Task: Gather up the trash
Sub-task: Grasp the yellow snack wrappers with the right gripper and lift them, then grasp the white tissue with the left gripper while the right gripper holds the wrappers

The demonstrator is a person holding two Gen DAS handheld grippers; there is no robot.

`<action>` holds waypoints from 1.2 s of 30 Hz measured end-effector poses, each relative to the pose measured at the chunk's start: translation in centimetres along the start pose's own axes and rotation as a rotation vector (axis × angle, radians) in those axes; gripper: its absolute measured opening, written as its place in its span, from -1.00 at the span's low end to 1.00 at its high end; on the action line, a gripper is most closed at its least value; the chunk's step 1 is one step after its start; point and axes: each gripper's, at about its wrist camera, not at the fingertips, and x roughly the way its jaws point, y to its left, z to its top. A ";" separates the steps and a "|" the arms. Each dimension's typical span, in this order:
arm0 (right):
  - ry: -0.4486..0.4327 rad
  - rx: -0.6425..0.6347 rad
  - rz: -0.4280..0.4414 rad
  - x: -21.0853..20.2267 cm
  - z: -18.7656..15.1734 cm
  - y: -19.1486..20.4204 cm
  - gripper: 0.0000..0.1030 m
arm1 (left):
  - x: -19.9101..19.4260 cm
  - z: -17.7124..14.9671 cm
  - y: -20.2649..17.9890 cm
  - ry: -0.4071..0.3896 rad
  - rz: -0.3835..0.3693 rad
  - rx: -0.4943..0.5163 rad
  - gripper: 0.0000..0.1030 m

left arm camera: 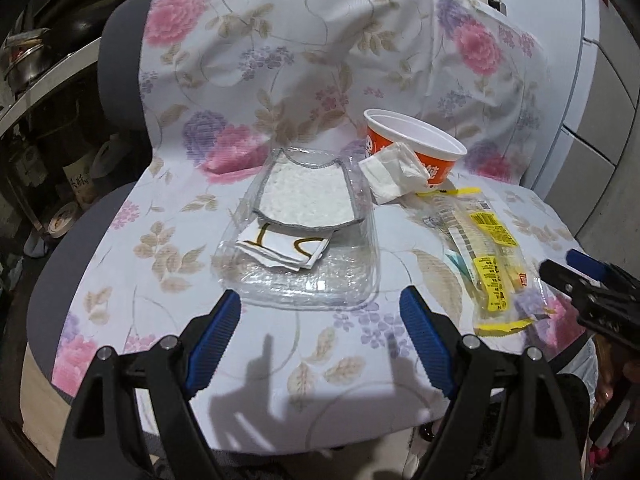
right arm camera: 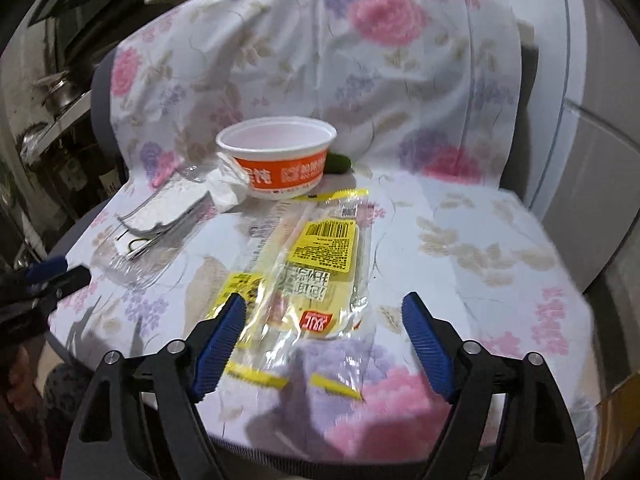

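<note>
Two grippers hang over a chair seat with trash on it. An orange and white cup [right arm camera: 280,160] stands at the back of the seat; it has white writing on the orange band, but I cannot read it. A clear wrapper [right arm camera: 316,272] with yellow edges lies in front of the cup. It has a yellow label with a bar code and small print, some big gray letters, and a little red patch near its front end. The print is too small or blurred to read. A crumpled white napkin [left arm camera: 394,172] leans on the cup. Beside it lies a clear plastic tray [left arm camera: 304,248] with a white pad and a folded white paper with gold marks on it. Something small and green [right arm camera: 339,162] peeks out behind the cup.

The chair [left arm camera: 120,64] is gray, and a white cloth [left arm camera: 248,60] with pink and purple flowers covers its seat and back. Metal pots sit on a dark shelf [left arm camera: 36,80] on the left. A white wall with lines runs along the right.

The left gripper [left arm camera: 320,332] has its blue pads spread wide, just in front of the tray. It holds nothing. The right gripper [right arm camera: 324,340] is spread wide too, just above the near end of the wrapper, and it holds nothing.
</note>
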 end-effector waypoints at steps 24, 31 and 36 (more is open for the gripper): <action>0.018 0.018 0.019 3.3 3.3 1.1 -0.53 | 0.5 0.4 0.7 -0.007 0.006 -0.028 0.55; -0.117 -0.048 -0.130 -3.3 3.8 0.2 -0.73 | -0.3 0.5 0.9 -0.017 0.005 -0.038 0.55; -0.157 -0.071 -0.145 -5.6 2.9 0.1 -0.73 | -0.1 0.6 -0.2 -0.005 -0.017 -0.022 0.55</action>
